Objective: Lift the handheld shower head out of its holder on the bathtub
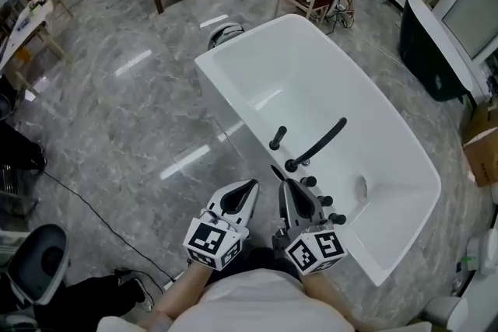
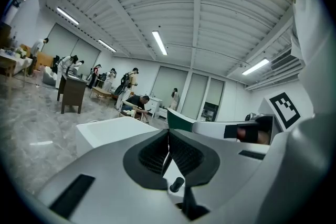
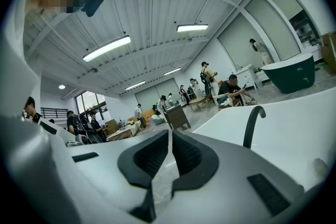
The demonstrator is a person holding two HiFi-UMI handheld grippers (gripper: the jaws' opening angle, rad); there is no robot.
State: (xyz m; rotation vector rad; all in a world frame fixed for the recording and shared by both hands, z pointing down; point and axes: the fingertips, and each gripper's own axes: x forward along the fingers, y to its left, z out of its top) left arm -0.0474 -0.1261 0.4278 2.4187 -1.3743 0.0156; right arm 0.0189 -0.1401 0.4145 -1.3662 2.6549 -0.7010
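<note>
Marble floor (image 1: 117,113), white bathtub (image 1: 311,66), black faucet (image 1: 320,142)

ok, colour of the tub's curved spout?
Black spout on the white bathtub; head view shows it best.

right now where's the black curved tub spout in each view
Head view: black spout, centre right, rising from the near rim of the white bathtub.
Left gripper view: not in it.
Right gripper view: right of centre, standing up from the rim.
Shared landmark: the white bathtub, in all three.

Steep overhead, 2 low views, same bathtub (image 1: 311,82)
</note>
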